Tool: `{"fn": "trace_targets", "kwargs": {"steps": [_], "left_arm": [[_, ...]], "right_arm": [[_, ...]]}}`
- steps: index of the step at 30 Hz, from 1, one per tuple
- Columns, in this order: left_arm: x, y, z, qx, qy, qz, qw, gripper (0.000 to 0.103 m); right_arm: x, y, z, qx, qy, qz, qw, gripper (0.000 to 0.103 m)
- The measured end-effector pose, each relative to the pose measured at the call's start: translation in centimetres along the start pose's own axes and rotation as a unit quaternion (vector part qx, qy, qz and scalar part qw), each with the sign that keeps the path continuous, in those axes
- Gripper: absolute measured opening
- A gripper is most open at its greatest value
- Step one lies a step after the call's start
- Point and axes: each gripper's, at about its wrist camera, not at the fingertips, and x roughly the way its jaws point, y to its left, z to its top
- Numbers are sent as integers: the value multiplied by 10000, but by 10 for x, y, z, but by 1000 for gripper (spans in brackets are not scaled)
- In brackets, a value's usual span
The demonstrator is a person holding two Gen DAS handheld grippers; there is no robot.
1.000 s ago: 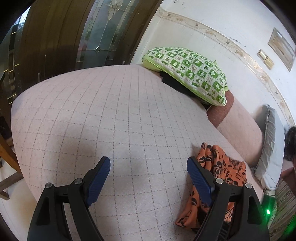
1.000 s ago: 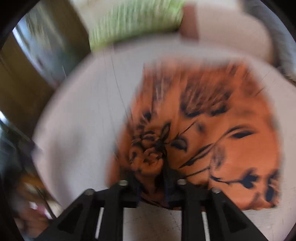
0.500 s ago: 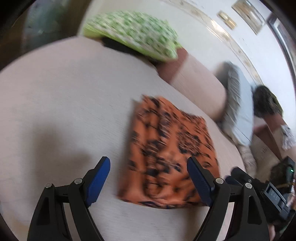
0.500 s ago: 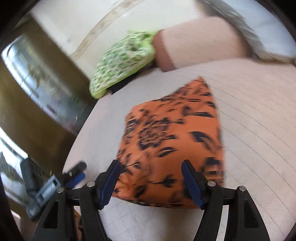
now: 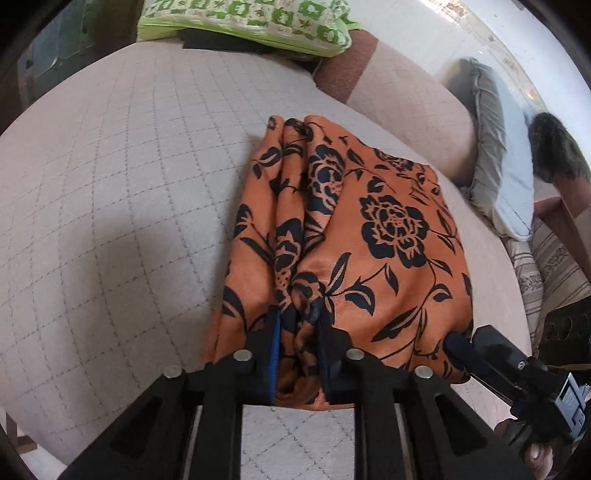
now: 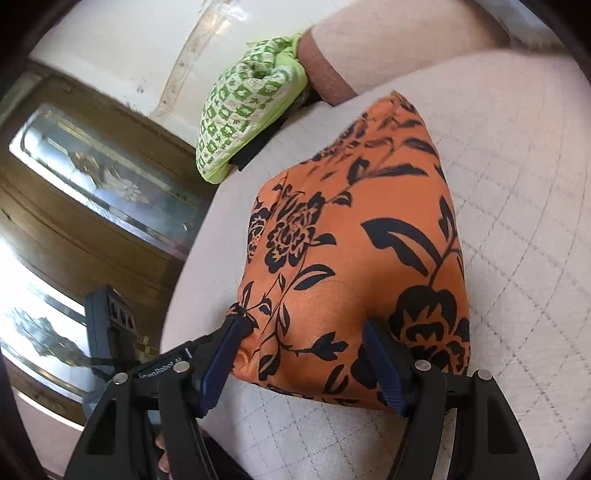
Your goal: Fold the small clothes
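My left claw (image 5: 297, 332) is clenched on the near edge of the orange satin garment with black flower print (image 5: 354, 236); a ridge of bunched fabric stands between its blue pads and runs forward from the grip. My right claw (image 6: 303, 363) is spread wide, its two pads (image 6: 382, 373) straddling the near right part of the same garment (image 6: 354, 258). Whether those pads touch the cloth or hover just above it cannot be determined. In the left view, the right claw's tip (image 5: 463, 347) sits just beside the garment's near right corner.

The garment lies ahead of both claws on the pale quilted bed cover with a stitched grid (image 5: 122, 192), already gathered into a rough rectangle. Well beyond it, to the far left, rests the green-and-white patterned pillow (image 5: 251, 22). A grey pillow (image 5: 498, 177) lies off to the right.

Judged step: securing both near corners before the next fold.

Hazards from here:
- The fabric looks slick. A grip on a bunched ridge may hold only the top layer, so lower layers could slide out when lifted.
- If the right claw closes inboard of the corner, the corner would droop and the fold edge would skew.
- Uneven lift between the claws would pull the existing pleats diagonally and undo the stacking.
- A low right pad could pinch the bed cover together with the cloth.
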Motion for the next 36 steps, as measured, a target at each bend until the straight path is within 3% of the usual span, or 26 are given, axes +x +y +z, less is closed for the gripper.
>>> {"fn": "trace_targets", "kwargs": {"steps": [5,6,8,9,13,17,19,20,22,24,26,27,29,30,32,34,36], "left_arm": [[-57,-25,-10,502,-949,249,9939,14],[-50,-22,-11,498,-896,375,9940,14],[-11,-1,-13,291,-284,626,9972,14],[4,17,-15,23,-62,529,9986,14],[-10,10,-12,206,-315,491,9981,14],[-3,24,-13,-21,-158,305,9994,14],[-3,23,-12,42,-150,342,9993,16],[-7,19,-15,95,-144,388,9991,17],[-20,12,-11,250,-280,511,9980,18],[-54,0,-4,436,-904,593,9932,38],[-71,-10,3,522,-1235,395,9902,57],[-73,-18,9,658,-1325,212,9888,60],[-54,-28,12,916,-1107,397,9888,60],[-28,-30,11,1072,-715,758,9888,60],[19,-17,1,1086,195,1034,9885,58],[18,-13,-3,1111,-77,986,9889,62],[20,-18,0,1271,-111,1081,9859,64]], "right_arm": [[-3,-2,2,8,79,140,9999,72],[-4,0,3,-61,99,141,9998,72],[-1,3,3,-112,180,120,9997,72],[2,5,4,-110,261,58,9996,72],[-1,27,11,-462,410,-84,9981,72],[1,43,34,-763,268,-108,9967,72],[14,31,47,-655,368,-61,9972,78],[29,18,51,-428,631,-267,9967,79],[53,-14,50,301,1062,-130,9938,78],[46,-18,54,506,914,54,9945,78],[48,-15,54,449,988,25,9941,78],[50,-15,54,411,1006,25,9941,78],[49,-17,54,472,974,105,9941,79],[49,-18,55,518,979,144,9937,79],[48,-20,58,634,1019,272,9924,79],[41,-23,64,728,1024,446,9911,78],[23,-14,80,607,717,769,9926,79]]}}
